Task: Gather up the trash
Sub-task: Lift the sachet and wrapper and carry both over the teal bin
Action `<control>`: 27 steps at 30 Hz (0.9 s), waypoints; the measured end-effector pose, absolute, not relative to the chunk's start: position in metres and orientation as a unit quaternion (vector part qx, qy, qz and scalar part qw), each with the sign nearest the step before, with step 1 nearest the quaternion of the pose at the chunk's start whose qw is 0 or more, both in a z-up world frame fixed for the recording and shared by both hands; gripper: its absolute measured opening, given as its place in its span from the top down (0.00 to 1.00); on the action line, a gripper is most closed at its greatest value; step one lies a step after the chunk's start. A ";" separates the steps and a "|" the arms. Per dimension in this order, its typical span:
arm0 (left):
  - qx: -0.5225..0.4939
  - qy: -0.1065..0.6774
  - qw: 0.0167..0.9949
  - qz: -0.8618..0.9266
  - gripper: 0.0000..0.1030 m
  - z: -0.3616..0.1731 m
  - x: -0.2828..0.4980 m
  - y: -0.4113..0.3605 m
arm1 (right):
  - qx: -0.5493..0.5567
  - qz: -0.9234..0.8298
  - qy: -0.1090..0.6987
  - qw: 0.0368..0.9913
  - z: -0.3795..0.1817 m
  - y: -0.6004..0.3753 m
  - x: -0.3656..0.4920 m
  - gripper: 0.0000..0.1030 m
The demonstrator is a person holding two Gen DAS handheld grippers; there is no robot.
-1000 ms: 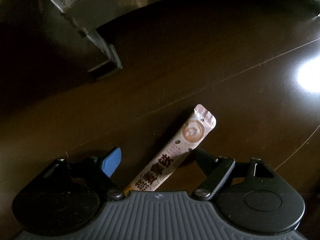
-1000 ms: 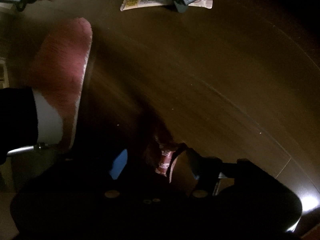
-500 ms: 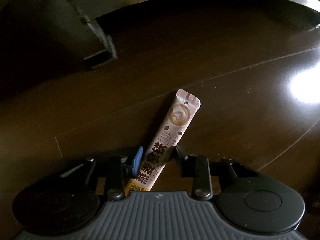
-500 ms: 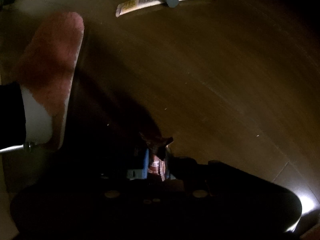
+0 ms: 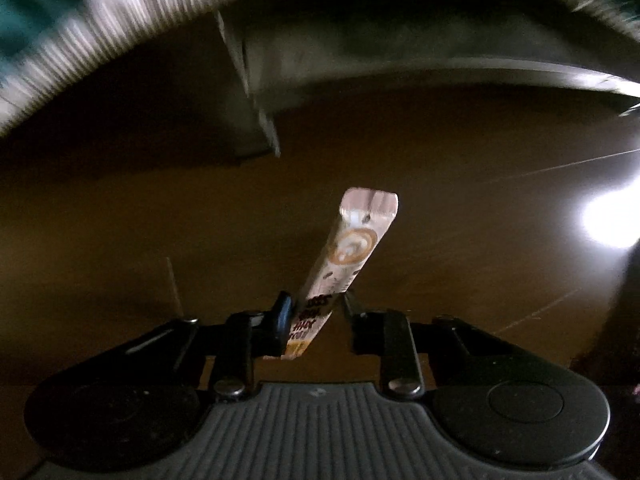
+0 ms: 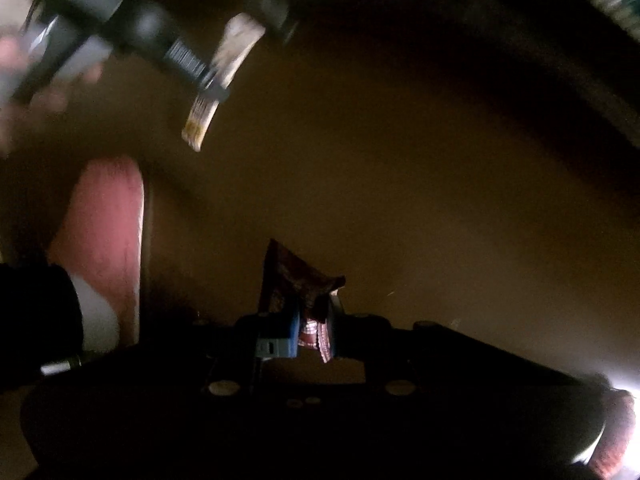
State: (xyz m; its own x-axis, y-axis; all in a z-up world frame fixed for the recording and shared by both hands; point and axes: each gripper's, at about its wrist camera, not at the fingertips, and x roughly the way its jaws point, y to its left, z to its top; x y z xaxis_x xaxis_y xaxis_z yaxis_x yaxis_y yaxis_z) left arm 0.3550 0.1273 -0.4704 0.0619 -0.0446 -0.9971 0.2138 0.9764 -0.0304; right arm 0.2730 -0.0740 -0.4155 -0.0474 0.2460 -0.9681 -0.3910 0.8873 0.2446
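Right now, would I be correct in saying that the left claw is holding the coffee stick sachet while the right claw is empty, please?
Not quite. The left claw does grip the coffee stick sachet, its jaws closing on it, but the right claw is not empty: the right wrist view shows it pinching a dark red crumpled wrapper.

It looked like a room in a home, dimly lit. A dark wooden floor [image 5: 460, 240] of long planks reflected a bright glare [image 5: 612, 220]. A grey furniture leg [image 5: 256, 120] stood on it under a curved grey edge, beside a pale ribbed fabric [image 5: 100, 44]. A person's foot wore a pink fuzzy slipper [image 6: 104, 240].
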 end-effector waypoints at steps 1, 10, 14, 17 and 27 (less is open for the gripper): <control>0.062 0.674 0.730 -0.091 0.76 -0.458 0.351 0.126 | -0.047 0.226 0.678 0.698 -0.400 -0.078 0.275 0.87; 0.043 0.606 0.785 -0.117 0.77 -0.322 0.324 0.112 | -0.022 0.198 0.594 0.779 -0.264 -0.115 0.276 0.87; 0.038 0.570 0.810 -0.129 0.77 -0.251 0.306 0.101 | -0.014 0.193 0.554 0.809 -0.203 -0.123 0.268 0.87; 0.032 0.544 0.829 -0.130 0.77 -0.189 0.316 0.085 | -0.008 0.190 0.528 0.828 -0.160 -0.129 0.264 0.88; 0.023 0.459 0.880 -0.123 0.77 -0.050 0.269 0.064 | -0.015 0.180 0.423 0.888 -0.025 -0.157 0.244 0.88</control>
